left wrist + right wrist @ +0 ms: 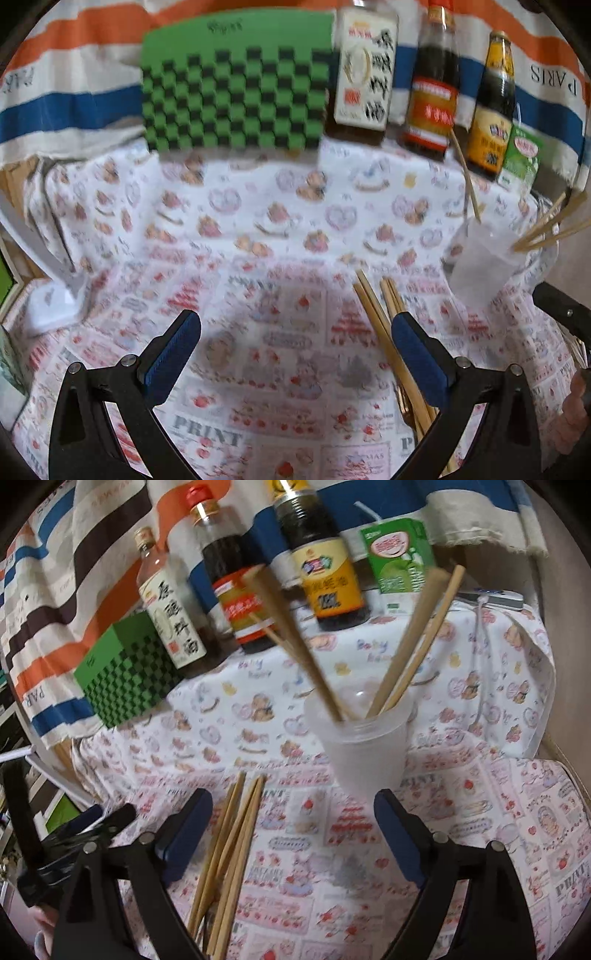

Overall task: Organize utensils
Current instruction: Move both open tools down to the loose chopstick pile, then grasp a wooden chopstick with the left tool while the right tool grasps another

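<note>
Several loose wooden chopsticks [236, 834] lie in a bundle on the printed cloth. A translucent plastic cup [365, 746] stands upright just behind them with several chopsticks [413, 638] leaning in it. My right gripper [293, 801] is open above the cloth; the loose bundle runs under its left finger, and the cup is just beyond its right fingertip. My left gripper [295, 325] is open with only cloth between its fingers. The loose chopsticks [373, 317] pass beside and under its right finger. The cup [480, 258] stands to the far right of it.
Along the back stand a green checkered box [232, 92], three sauce bottles [432, 92] and a green drink carton [402, 557], against a striped cloth. A white device [491, 598] with a cable lies at the back right. The table's edge drops off at the left.
</note>
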The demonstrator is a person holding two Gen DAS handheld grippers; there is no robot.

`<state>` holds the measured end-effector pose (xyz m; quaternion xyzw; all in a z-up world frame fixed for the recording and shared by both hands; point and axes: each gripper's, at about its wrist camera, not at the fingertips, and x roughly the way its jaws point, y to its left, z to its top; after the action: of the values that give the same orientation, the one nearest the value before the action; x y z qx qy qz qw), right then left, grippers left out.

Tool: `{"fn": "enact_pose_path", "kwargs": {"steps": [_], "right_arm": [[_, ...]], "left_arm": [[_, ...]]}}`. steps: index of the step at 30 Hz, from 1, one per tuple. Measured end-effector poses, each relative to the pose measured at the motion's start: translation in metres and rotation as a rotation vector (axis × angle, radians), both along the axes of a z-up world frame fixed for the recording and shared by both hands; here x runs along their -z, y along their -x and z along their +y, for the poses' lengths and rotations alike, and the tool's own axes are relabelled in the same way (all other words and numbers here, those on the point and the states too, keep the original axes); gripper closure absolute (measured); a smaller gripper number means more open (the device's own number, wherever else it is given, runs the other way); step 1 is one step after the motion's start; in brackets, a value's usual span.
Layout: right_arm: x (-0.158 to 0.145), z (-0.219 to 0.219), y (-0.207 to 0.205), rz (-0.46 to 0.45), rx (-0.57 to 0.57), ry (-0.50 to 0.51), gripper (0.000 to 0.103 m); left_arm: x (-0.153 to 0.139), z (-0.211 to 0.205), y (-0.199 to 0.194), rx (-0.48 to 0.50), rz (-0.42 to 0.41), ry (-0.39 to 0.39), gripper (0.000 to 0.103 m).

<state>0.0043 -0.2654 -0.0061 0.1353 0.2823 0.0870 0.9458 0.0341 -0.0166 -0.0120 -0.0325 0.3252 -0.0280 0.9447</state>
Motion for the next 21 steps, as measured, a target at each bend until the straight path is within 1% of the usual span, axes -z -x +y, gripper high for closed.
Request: {"fn": "enact_pose_path", "kwargs": {"steps": [2,4,6,7,8,9,11,13,14,19,21], "right_arm": [[0.000,0.005,0.002,-0.016,0.011,0.039,0.015],[0.000,0.008,0.002,-0.025,0.021,0.069,0.015],[0.002,0.009,0.001,-0.020,0.028,0.087,0.015],[0.003,0.009,0.000,-0.017,0.029,0.088,0.015],[0.004,0.009,-0.001,-0.012,0.030,0.088,0.015],[0.004,0.008,-0.002,-0.005,0.030,0.089,0.015],[0.005,0.007,-0.004,0.004,0.032,0.086,0.015],[0.006,0.005,-0.004,0.012,0.032,0.078,0.015],[0.006,0.005,-0.004,0.018,0.030,0.074,0.015],[0.008,0.007,-0.005,0.035,0.031,0.086,0.015],[0.008,0.009,-0.004,0.032,0.027,0.089,0.015]], "left_arm": [[0.004,-0.006,-0.001,0.037,0.024,0.019,0.001],[0.007,-0.013,-0.001,0.079,0.044,0.034,0.004],[0.011,-0.022,0.000,0.134,0.079,0.052,0.022],[0.013,-0.026,0.000,0.158,0.101,0.063,0.027],[0.017,-0.031,0.000,0.192,0.130,0.083,0.040],[0.020,-0.035,-0.001,0.225,0.161,0.103,0.055],[0.025,-0.042,-0.001,0.285,0.214,0.140,0.071],[0.027,-0.047,-0.001,0.323,0.237,0.160,0.077],[0.029,-0.050,0.000,0.327,0.240,0.150,0.081],[0.032,-0.064,0.006,0.331,0.228,0.070,0.083],[0.033,-0.066,0.007,0.326,0.229,0.051,0.085]]}}
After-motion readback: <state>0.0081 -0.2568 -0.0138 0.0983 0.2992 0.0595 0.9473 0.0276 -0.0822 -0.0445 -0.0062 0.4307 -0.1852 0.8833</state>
